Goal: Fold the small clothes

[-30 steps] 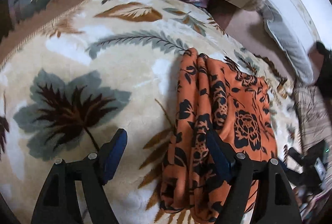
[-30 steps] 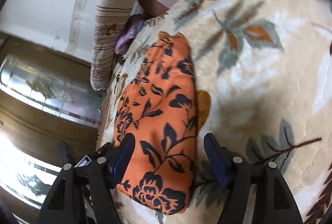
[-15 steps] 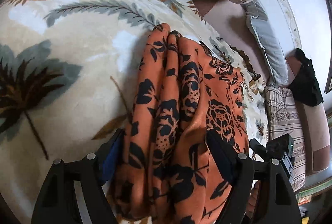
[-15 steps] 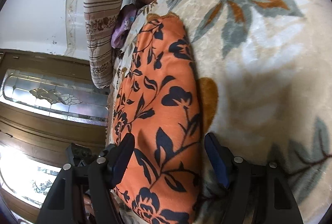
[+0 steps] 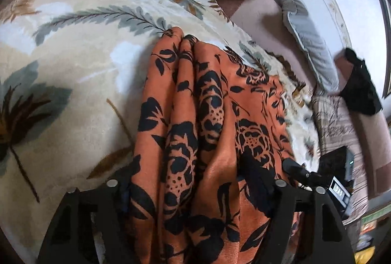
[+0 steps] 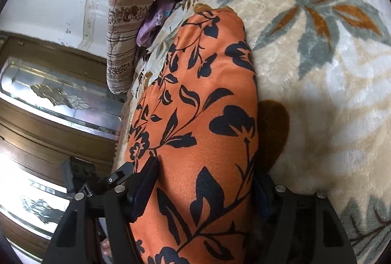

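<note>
Both grippers, left gripper [image 5: 188, 180] and right gripper [image 6: 202, 180], spread around orange cloth [image 5: 210, 117], fingertips half-hidden.

Left hand-held gripper [image 5: 190, 180] straddles orange floral garment [image 5: 210, 102] on blanket [image 5: 80, 73].

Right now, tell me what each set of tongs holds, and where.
Neither has closed: the left tongs and right tongs each stand open astride the near end of the orange floral garment.

Orange garment [image 5: 210, 132] was soft matt cloth with a faint sheen and black floral print, leaf-patterned blanket [image 6: 317, 73] was thick plush fleece, gripper fingers [image 5: 259, 180] were matt black plastic with shiny metal screws, striped cushion [image 6: 132, 9] was quilted cotton.
</note>
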Motion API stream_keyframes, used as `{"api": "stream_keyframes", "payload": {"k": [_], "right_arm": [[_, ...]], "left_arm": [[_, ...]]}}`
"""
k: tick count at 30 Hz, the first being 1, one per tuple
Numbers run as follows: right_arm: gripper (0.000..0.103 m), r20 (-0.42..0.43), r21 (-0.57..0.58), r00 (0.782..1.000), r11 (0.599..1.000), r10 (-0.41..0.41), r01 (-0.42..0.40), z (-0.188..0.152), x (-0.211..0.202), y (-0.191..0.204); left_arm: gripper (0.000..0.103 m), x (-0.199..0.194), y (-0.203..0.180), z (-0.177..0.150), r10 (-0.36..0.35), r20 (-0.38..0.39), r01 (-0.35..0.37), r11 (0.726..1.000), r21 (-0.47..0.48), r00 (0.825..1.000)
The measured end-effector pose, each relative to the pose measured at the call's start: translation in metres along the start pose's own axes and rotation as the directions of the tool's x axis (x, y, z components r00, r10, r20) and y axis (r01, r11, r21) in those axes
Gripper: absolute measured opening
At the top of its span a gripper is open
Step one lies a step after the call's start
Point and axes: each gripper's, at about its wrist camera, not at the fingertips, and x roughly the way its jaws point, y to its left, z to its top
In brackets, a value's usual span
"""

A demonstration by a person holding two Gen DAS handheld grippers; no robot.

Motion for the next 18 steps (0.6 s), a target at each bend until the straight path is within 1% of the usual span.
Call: {"api": "stream_keyframes", "payload": {"k": [2, 3, 4, 7, 10, 15, 18], "right_arm": [[0.065, 0.013, -0.026, 1.000, 0.999, -0.024, 0.024, -0.002, 0.000, 0.004], [0.061, 0.019, -0.033, 0.999, 0.999, -0.030, 0.030, -0.003, -0.001, 0.004], [0.058, 0.027, -0.043, 0.999, 0.998, -0.039, 0.040, -0.003, -0.002, 0.006], [0.052, 0.056, -0.099, 0.996, 0.993, -0.064, 0.069, -0.007, -0.006, 0.017], [0.048, 0.079, -0.138, 0.994, 0.987, -0.077, 0.087, -0.008, -0.011, 0.025], [0.046, 0.116, -0.193, 0.989, 0.975, -0.087, 0.109, -0.011, -0.023, 0.036], [0.046, 0.145, -0.220, 0.987, 0.970, -0.073, 0.104, -0.012, -0.038, 0.042]], "left_arm": [[0.065, -0.001, 0.000, -0.001, -0.006, -0.001, 0.006, 1.000, 0.002, 1.000], [0.058, -0.002, 0.000, -0.001, -0.013, 0.000, 0.013, 1.000, 0.002, 1.000], [0.054, -0.003, 0.000, -0.001, -0.017, 0.002, 0.017, 1.000, 0.004, 1.000], [0.047, -0.007, -0.007, -0.002, -0.005, 0.019, 0.004, 0.999, 0.037, 1.000], [0.043, -0.010, -0.013, -0.004, 0.011, 0.034, -0.013, 0.998, 0.066, 0.999], [0.040, -0.019, -0.022, -0.008, 0.002, 0.043, -0.005, 0.997, 0.075, 0.999], [0.040, -0.024, -0.031, -0.014, -0.008, 0.042, 0.003, 0.995, 0.098, 0.999]]}}
